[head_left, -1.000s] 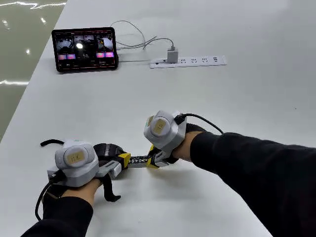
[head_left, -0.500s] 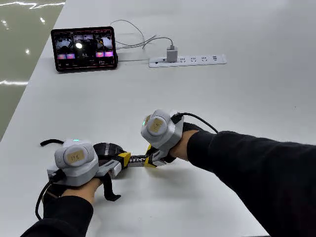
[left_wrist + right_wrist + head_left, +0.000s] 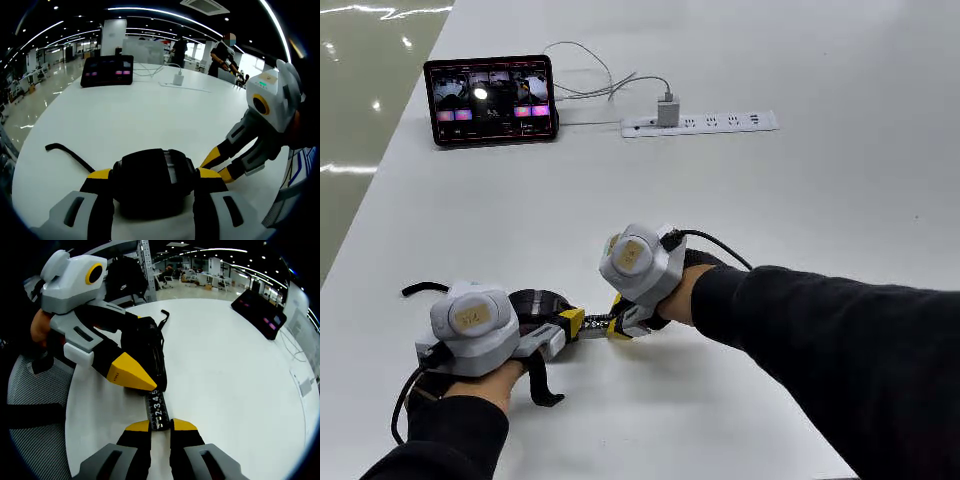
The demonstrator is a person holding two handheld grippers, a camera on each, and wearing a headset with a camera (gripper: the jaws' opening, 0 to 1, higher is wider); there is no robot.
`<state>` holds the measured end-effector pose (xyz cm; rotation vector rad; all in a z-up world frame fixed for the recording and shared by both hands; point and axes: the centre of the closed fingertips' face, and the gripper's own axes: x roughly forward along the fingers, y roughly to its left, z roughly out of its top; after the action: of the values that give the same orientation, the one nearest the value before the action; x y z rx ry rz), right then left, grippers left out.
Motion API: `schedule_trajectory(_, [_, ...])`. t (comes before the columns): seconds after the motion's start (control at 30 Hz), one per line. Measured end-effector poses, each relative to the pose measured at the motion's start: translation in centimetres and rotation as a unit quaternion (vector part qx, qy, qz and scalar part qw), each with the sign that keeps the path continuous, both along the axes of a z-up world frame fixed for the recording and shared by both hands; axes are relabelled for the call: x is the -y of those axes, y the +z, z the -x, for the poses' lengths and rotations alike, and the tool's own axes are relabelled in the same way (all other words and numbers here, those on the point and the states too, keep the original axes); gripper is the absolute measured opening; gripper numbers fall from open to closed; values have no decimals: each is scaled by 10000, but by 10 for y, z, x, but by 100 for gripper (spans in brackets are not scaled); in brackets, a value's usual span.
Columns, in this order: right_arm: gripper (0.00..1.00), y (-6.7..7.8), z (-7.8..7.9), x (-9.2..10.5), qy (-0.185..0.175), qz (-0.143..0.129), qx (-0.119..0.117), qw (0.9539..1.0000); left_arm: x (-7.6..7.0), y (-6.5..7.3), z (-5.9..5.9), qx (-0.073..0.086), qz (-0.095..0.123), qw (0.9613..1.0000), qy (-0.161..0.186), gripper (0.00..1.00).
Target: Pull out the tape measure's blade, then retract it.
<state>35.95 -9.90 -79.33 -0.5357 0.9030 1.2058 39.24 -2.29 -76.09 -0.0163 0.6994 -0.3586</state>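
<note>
A black tape measure (image 3: 152,180) rests on the white table (image 3: 720,190), clamped between the yellow-tipped jaws of my left gripper (image 3: 155,175). In the head view the tape measure (image 3: 535,305) lies near the front left. A short length of black blade (image 3: 156,409) with white numbers sticks out of the case (image 3: 145,352). My right gripper (image 3: 160,426) is shut on the blade's end, close to the case. In the head view the right gripper (image 3: 615,325) nearly meets the left gripper (image 3: 570,322). A black wrist strap (image 3: 67,152) trails from the case.
A tablet (image 3: 490,98) with a lit screen stands at the back left. A white power strip (image 3: 705,123) with a charger and cables lies behind it. The table's left edge (image 3: 380,190) drops to a glossy floor. People stand in the background of the left gripper view.
My right gripper has moved left toward the case with the blade's end in it, so less blade shows. The left gripper and case have stayed in place.
</note>
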Motion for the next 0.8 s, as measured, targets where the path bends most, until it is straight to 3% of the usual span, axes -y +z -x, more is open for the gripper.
schedule_trajectory(0.8, [10,-1,-3,-10,13,-95,-16,10000,0,0,0,-14,29,10000,12,59])
